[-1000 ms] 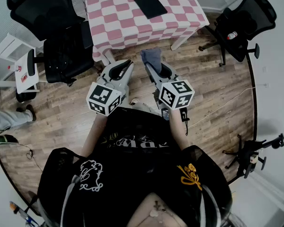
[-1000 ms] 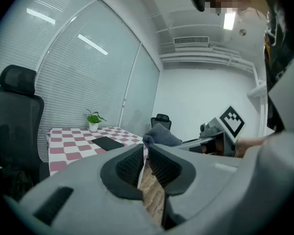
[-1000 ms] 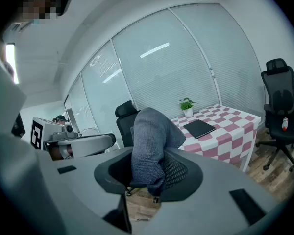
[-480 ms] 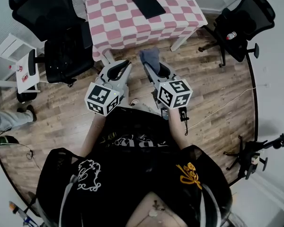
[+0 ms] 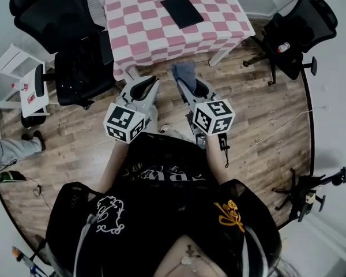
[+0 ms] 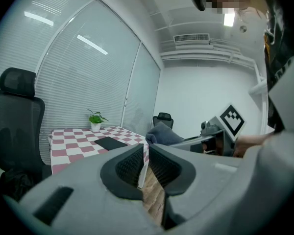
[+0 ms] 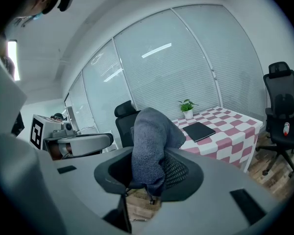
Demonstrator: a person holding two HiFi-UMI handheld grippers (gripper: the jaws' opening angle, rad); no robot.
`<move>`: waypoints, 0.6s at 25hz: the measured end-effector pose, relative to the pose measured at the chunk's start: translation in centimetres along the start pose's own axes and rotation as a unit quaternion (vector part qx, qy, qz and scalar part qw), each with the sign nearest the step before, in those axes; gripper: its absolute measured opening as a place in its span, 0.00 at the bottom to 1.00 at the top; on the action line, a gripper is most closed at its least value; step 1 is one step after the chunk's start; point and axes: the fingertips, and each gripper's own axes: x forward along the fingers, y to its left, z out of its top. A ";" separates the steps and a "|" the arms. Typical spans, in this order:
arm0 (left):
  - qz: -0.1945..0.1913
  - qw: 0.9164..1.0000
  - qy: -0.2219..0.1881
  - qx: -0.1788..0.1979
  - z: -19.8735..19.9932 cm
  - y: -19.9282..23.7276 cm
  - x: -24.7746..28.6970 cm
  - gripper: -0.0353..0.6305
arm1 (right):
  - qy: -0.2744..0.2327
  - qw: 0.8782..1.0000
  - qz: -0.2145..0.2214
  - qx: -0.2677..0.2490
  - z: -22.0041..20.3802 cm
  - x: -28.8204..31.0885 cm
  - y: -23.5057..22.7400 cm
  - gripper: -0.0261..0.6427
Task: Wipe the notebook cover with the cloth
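A black notebook (image 5: 182, 11) (image 6: 111, 143) (image 7: 199, 131) lies flat on the table with the pink-and-white checked cloth (image 5: 144, 22). My right gripper (image 5: 183, 81) (image 7: 147, 173) is shut on a grey-blue cloth (image 5: 184, 71) (image 7: 149, 146) (image 6: 162, 133), which bunches up above its jaws. My left gripper (image 5: 145, 84) (image 6: 146, 164) is beside it, jaws together with only a thin slit and nothing between them. Both are held over the wooden floor, short of the table's near edge.
Black office chairs stand at the table's left (image 5: 75, 62) and at the far right (image 5: 297, 25). A white shelf unit (image 5: 20, 79) is at the left edge, a small tripod (image 5: 305, 192) at the right. A potted plant (image 7: 187, 106) stands on the table's far side.
Hardly anything: the view has drifted a little, and both grippers keep the same pose in front of the person with the cloth still held.
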 end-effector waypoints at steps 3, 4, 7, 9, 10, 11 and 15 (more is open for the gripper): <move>-0.002 1.000 0.004 -0.002 0.2 1.2 1.1 0.09 | 0.006 1.000 -0.004 0.001 0.5 1.2 -1.0 0.22; -0.003 1.000 0.005 -0.002 0.3 1.8 1.5 0.09 | 0.008 1.000 -0.005 0.002 0.7 1.7 -1.2 0.22; -0.003 1.000 0.007 0.000 1.0 3.6 2.7 0.09 | 0.014 1.000 -0.006 0.002 1.5 3.5 -2.0 0.22; -0.003 1.000 0.008 0.003 1.4 4.8 3.6 0.09 | 0.018 1.000 -0.006 0.000 2.2 4.8 -2.5 0.22; -0.004 1.000 0.009 0.004 1.7 5.5 4.1 0.09 | 0.020 1.000 -0.007 -0.001 2.5 5.5 -2.8 0.22; -0.004 1.000 0.010 0.005 1.9 6.2 4.5 0.09 | 0.022 1.000 -0.008 -0.003 2.9 6.3 -3.2 0.22; -0.008 1.000 0.012 0.004 2.8 9.4 6.3 0.09 | 0.029 0.999 -0.015 -0.005 4.3 9.4 -4.4 0.22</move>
